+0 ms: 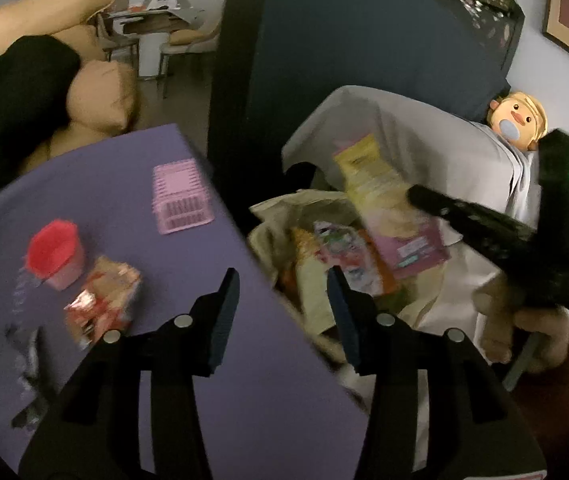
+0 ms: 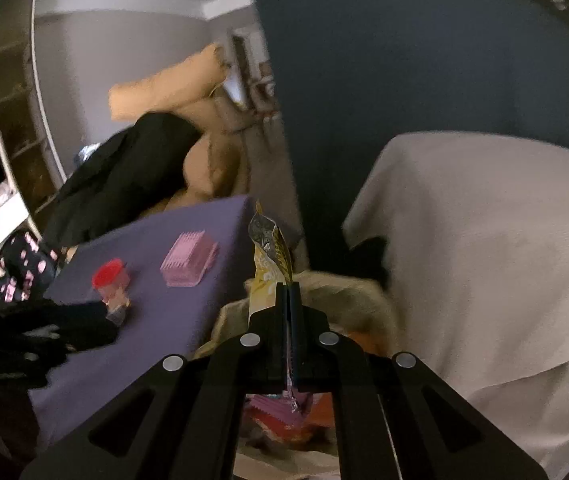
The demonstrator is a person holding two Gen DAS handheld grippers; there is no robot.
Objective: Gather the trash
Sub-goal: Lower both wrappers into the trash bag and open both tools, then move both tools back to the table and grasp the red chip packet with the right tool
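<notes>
Wrapper (image 2: 270, 264) sits clamped in right hand-held gripper (image 2: 289, 286); left (image 1: 284, 284) gapes empty.

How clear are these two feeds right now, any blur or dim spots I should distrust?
Left wrist view: dim overall, motion-smeared; the red wrapper on the purple table and the trash in the bag are soft. Right wrist view: brighter but streaked at the edges; the yellow packet pinched in the right gripper stays fairly sharp. Fisheye bends both.

No legible text; wrapper (image 1: 384, 200) print too blurred to read.
</notes>
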